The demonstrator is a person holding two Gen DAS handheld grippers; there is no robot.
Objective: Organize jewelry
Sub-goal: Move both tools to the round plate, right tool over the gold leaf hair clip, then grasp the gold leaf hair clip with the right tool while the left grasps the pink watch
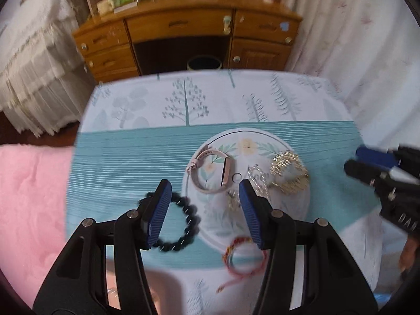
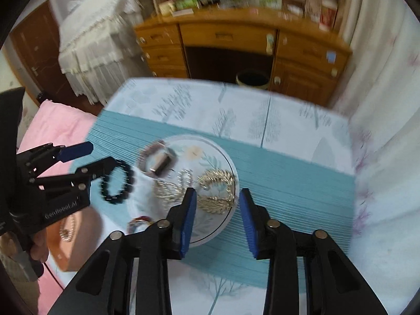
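Note:
A white floral plate [image 1: 262, 137] sits on the teal-striped cloth. On it lie a pink watch [image 1: 210, 168], a silver chain [image 1: 258, 179], a small ring [image 1: 237, 176] and a gold leaf bracelet [image 1: 288, 173]. A black bead bracelet [image 1: 183, 223] lies on the cloth left of the plate, and a red cord bracelet [image 1: 244, 260] lies at its near edge. My left gripper [image 1: 204, 191] is open above the plate's left part and the black beads. My right gripper [image 2: 218, 199] is open above the gold bracelet [image 2: 216, 194] and the plate [image 2: 231, 165]. The black beads [image 2: 118, 183] show beside the left gripper [image 2: 97, 155].
The small table [image 1: 118, 157] carries a tree-print cloth. A pink bed cover [image 1: 29, 197] lies to the left. A wooden desk [image 1: 183, 34] with clutter and a dark bin [image 1: 204, 64] stand behind. White curtains [image 1: 354, 39] hang to the right. A terracotta box [image 2: 71, 241] holding a pale chain sits lower left.

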